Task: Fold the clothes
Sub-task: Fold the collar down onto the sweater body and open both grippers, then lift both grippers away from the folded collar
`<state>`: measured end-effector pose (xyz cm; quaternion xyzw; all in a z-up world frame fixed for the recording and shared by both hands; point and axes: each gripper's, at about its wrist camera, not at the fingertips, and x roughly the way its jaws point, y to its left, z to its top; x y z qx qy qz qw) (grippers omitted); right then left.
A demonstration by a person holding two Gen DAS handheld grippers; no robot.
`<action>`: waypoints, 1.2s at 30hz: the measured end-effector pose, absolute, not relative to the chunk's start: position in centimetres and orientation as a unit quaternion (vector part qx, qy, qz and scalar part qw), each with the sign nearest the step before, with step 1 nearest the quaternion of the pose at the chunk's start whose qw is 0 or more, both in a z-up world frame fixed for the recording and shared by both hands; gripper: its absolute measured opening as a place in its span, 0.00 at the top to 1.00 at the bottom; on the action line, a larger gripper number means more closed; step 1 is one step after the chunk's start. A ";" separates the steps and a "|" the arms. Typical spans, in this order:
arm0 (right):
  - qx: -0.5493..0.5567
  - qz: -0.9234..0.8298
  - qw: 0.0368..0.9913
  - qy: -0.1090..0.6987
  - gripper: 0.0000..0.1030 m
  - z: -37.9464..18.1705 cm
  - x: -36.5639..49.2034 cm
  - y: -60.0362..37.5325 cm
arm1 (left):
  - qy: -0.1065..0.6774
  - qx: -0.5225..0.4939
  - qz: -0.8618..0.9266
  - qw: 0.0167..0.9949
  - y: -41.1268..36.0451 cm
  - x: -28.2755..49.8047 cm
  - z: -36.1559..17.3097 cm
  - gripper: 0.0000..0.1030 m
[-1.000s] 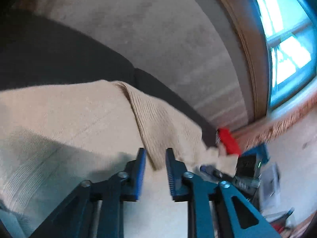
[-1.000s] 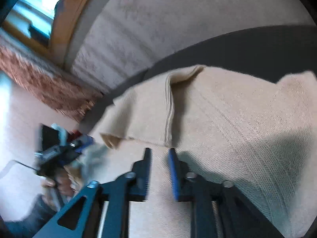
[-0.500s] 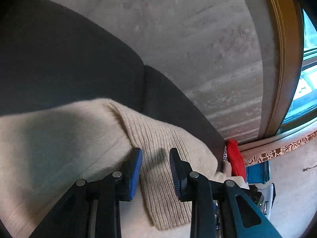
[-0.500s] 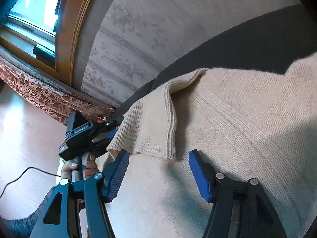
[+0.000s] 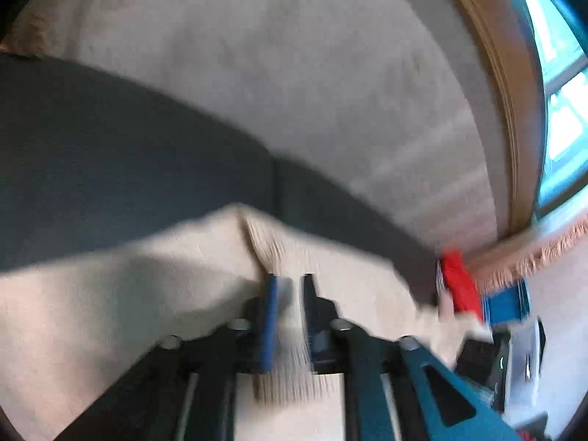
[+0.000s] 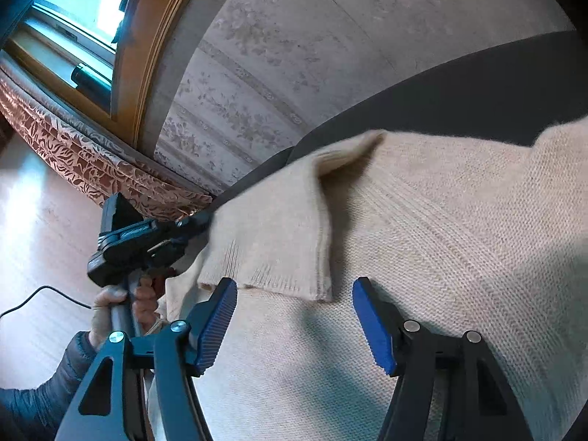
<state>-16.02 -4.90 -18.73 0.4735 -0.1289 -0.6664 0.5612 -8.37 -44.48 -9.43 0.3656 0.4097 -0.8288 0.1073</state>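
Your two wrist cameras look down along their fingers, close over the beige knit sweater [image 5: 110, 294] [image 6: 459, 257], which both views share.

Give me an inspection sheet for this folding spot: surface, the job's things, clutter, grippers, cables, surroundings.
Surface: dark sofa.
Job's things: beige knit sweater spread out, sleeve folded over its body.
Clutter: red item at the sofa's end, too blurred to identify.
Grippers: left gripper has just been closing, ribbed cuff between its jaws; right gripper has just been opening, nothing between them.
Cables: black cable on the floor.
Surroundings: patterned wall, window.
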 end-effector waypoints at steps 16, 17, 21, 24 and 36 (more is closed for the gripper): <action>0.510 -0.619 0.528 -0.277 0.21 -17.9 -22.3 -6.3 | 0.293 0.439 -0.833 0.164 -40.4 -7.2 -10.3 0.85; 0.521 -0.613 0.523 -0.281 0.19 -18.2 -22.8 -7.1 | 0.288 0.441 -0.834 0.164 -40.3 -7.2 -10.2 0.85; 0.536 -0.593 0.527 -0.288 0.14 -18.1 -24.1 -10.4 | 0.271 0.443 -0.839 0.163 -40.0 -7.1 -10.3 0.85; 0.506 -0.585 0.534 -0.341 0.09 -17.5 -25.6 -11.2 | 0.273 0.437 -0.842 0.159 -40.2 -6.8 -10.3 0.85; 0.469 -0.682 0.549 -0.114 0.15 -13.0 -20.7 -11.4 | 0.275 0.356 -0.885 0.122 -38.8 -4.8 -6.9 0.83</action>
